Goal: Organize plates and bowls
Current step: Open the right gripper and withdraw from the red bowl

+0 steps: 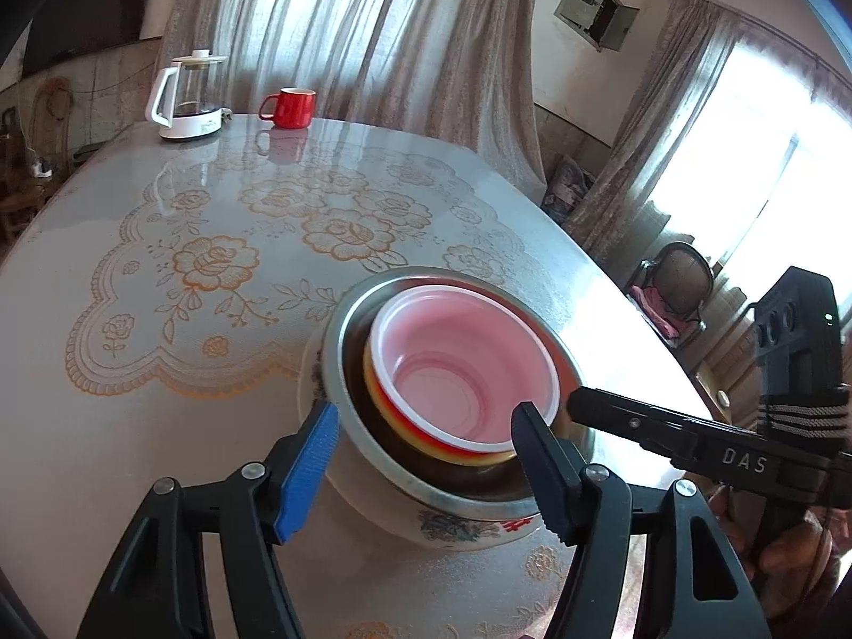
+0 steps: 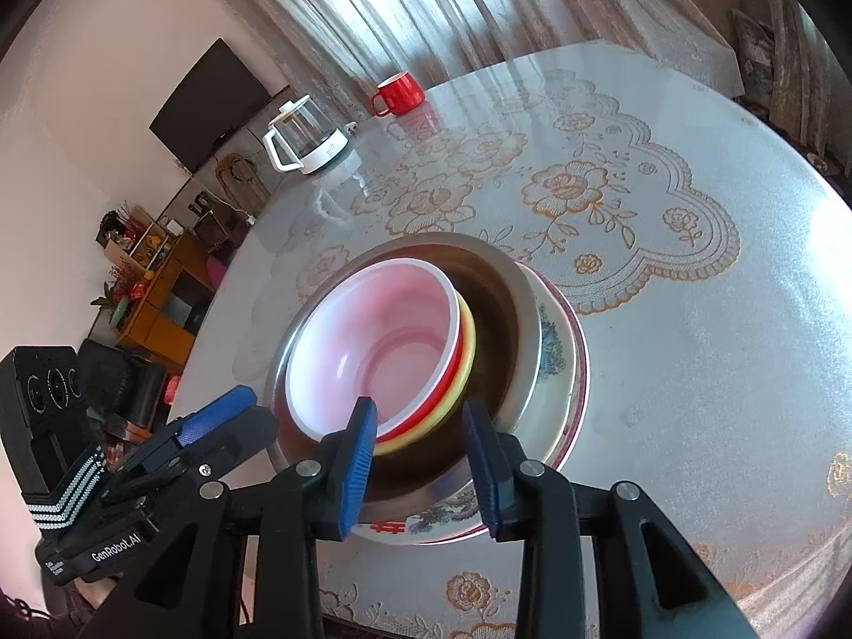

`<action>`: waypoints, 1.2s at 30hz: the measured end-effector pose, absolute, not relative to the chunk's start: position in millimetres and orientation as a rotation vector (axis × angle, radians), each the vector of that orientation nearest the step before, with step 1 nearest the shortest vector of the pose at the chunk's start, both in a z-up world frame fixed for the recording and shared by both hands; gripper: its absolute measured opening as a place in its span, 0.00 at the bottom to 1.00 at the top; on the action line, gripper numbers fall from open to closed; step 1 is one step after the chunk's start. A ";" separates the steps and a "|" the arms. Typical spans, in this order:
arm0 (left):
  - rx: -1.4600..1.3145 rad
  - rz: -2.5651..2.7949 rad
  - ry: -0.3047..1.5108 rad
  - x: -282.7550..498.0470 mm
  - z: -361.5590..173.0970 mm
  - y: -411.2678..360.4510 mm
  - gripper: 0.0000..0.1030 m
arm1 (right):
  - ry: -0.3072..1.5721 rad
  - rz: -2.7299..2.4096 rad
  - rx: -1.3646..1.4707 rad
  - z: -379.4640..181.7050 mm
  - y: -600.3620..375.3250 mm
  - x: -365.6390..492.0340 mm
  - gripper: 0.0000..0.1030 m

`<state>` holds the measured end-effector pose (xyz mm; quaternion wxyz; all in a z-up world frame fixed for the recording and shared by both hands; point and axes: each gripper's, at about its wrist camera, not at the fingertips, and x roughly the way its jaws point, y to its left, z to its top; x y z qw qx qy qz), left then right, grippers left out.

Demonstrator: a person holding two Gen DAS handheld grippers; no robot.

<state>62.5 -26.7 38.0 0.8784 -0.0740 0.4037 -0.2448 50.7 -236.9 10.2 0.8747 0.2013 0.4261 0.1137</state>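
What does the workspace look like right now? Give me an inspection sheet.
Surface: round table under a glossy floral cover.
Job's things: one nested stack near the front edge: pink bowl on top, yellow bowl under it, both in a steel bowl, which sits on a floral plate.
Clutter: kettle and red mug at the far edge.
Grippers: left gripper open, straddling the stack's near rim; right gripper open over the near rim, holding nothing.
Cables: nothing seen.
Surroundings: curtains, chair, wall TV, wooden shelf.
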 end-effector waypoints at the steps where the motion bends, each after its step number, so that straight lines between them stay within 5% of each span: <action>1: -0.146 -0.481 0.836 62.3 37.2 -23.5 0.70 | 0.873 0.225 0.402 12.7 -235.3 47.9 0.36; 5: -0.107 -0.336 0.803 60.7 32.9 -10.0 0.76 | 0.788 0.137 0.296 24.7 -226.0 35.7 0.41; 9: -0.089 -0.238 0.766 57.1 29.2 2.5 0.86 | 0.696 0.018 0.186 29.6 -211.5 24.2 0.62; 13: -0.074 -0.181 0.727 49.7 27.0 7.3 1.00 | 0.650 -0.059 0.123 25.7 -193.8 17.7 0.64; 36: -0.048 -0.093 0.682 38.6 22.9 3.2 0.93 | 0.662 -0.150 0.112 8.2 -191.8 19.1 0.64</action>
